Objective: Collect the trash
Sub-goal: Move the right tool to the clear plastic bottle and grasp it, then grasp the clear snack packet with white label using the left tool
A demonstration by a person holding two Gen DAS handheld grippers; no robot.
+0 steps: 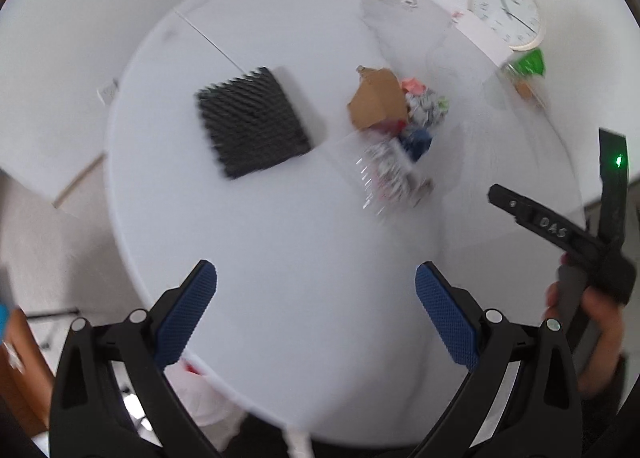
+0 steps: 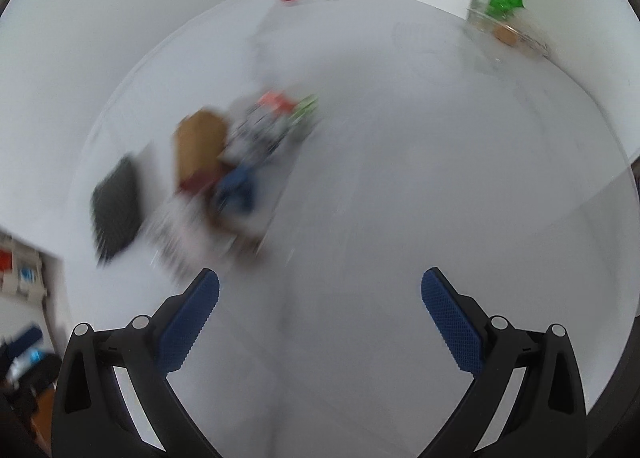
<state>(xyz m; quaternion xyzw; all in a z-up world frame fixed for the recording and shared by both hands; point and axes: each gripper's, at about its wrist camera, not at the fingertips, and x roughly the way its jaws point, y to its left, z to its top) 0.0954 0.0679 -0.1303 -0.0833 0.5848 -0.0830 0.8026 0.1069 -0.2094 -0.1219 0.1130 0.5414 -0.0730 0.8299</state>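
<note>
left gripper [image 1: 316, 314] jaws open | right gripper [image 2: 320, 318] jaws open | trash pile [image 1: 394, 126] mid-table [image 1: 280, 226] | hand [image 1: 592, 314] only in left view | pile's direction blurred

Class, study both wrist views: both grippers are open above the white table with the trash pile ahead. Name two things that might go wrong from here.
1. The trash pile is a loose heap of brown paper and crumpled wrappers; a pinch by the left gripper may lift one piece and scatter the rest.
2. The black mat lies beside the pile and might be grabbed by mistake. Both views are blurred, so aim is uncertain.
</note>
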